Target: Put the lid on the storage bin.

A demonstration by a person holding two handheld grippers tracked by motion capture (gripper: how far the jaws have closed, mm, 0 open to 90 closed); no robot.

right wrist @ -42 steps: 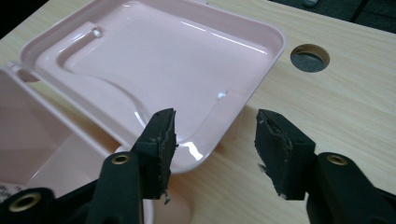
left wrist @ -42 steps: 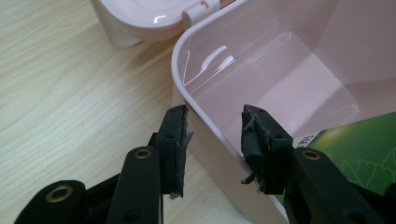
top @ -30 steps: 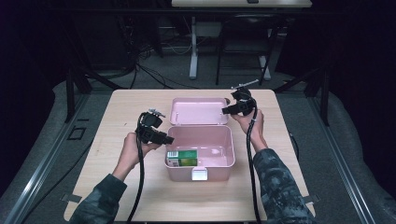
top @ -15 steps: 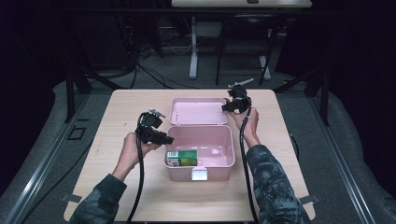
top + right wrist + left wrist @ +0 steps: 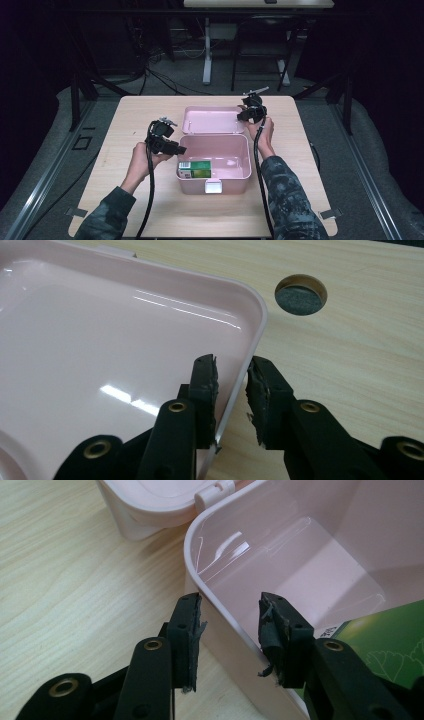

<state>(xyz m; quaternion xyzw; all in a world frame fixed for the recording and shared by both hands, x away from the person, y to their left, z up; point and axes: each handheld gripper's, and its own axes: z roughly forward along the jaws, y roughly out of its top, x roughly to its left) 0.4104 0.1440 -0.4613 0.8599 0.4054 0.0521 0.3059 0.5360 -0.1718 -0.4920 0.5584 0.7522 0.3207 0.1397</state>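
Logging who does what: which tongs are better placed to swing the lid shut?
Right. The right tongs already straddle the lid rim; the left tongs straddle the box wall instead.

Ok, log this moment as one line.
left claw: open, straddling box wall | right claw: open, straddling lid edge | green carton: inside box

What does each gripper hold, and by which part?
Nothing is clamped. The left gripper straddles the pink box side wall; the right gripper straddles the open lid rim. Both have visible gaps.
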